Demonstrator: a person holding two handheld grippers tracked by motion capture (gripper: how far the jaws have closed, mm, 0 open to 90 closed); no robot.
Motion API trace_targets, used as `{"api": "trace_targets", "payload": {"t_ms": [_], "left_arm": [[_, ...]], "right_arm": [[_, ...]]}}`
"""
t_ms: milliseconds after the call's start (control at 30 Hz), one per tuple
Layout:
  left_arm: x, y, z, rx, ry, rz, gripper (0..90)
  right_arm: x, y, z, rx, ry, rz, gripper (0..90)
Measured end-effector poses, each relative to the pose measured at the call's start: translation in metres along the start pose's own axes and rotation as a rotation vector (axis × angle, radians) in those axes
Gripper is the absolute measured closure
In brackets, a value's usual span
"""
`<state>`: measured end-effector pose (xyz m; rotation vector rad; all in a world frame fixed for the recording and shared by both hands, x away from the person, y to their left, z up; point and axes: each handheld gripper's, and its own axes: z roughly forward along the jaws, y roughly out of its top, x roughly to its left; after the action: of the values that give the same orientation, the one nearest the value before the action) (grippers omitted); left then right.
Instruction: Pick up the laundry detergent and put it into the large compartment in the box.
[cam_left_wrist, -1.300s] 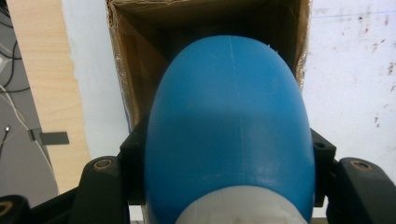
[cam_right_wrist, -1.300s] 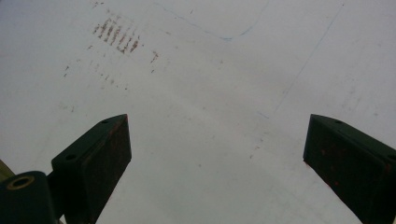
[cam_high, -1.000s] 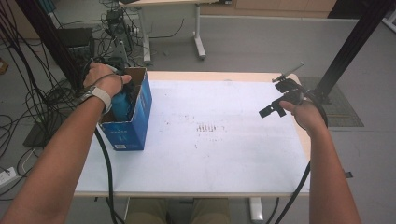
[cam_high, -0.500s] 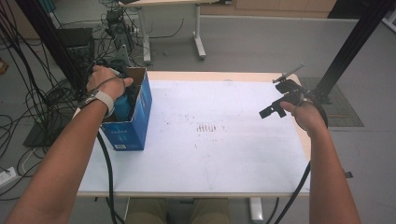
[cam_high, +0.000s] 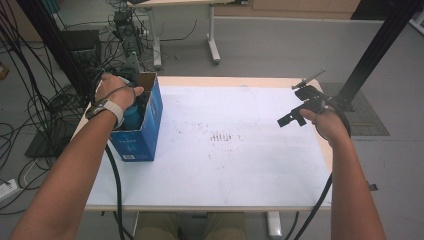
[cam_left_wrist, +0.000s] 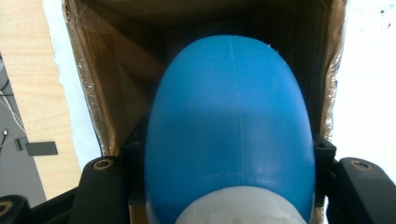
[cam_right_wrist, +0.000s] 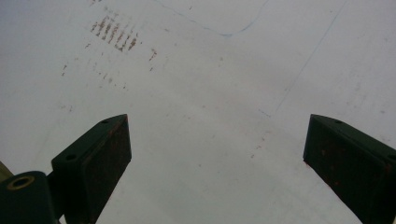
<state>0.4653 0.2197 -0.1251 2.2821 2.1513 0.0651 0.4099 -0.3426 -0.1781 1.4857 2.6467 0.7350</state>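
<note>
Left gripper (cam_left_wrist: 229, 196) clamped on a blue bottle (cam_left_wrist: 229, 135) inside the open cardboard box (cam_high: 142, 135) at the table's (cam_high: 240, 165) left edge, gripping near the white cap for lifting or lowering. Right gripper (cam_right_wrist: 217, 158), jaws apart, idles over bare tabletop.

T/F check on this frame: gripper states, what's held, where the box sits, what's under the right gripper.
1. The left gripper is shut on the blue bottle. True.
2. The bottle is inside the open cardboard box. True.
3. The right gripper holds a cup. False: its jaws stand open with nothing between them.
4. The box stands at the table's right edge. False: it is at the left edge.
5. The right gripper hangs over bare white tabletop. True.
</note>
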Motion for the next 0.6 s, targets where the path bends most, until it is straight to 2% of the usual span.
{"api": "trace_targets", "payload": {"t_ms": [600], "left_arm": [[0.0,0.0,0.011,0.012,-0.004,0.0,38.4]], "right_arm": [[0.001,0.0,0.0,0.001,-0.001,-0.001,7.4]]}}
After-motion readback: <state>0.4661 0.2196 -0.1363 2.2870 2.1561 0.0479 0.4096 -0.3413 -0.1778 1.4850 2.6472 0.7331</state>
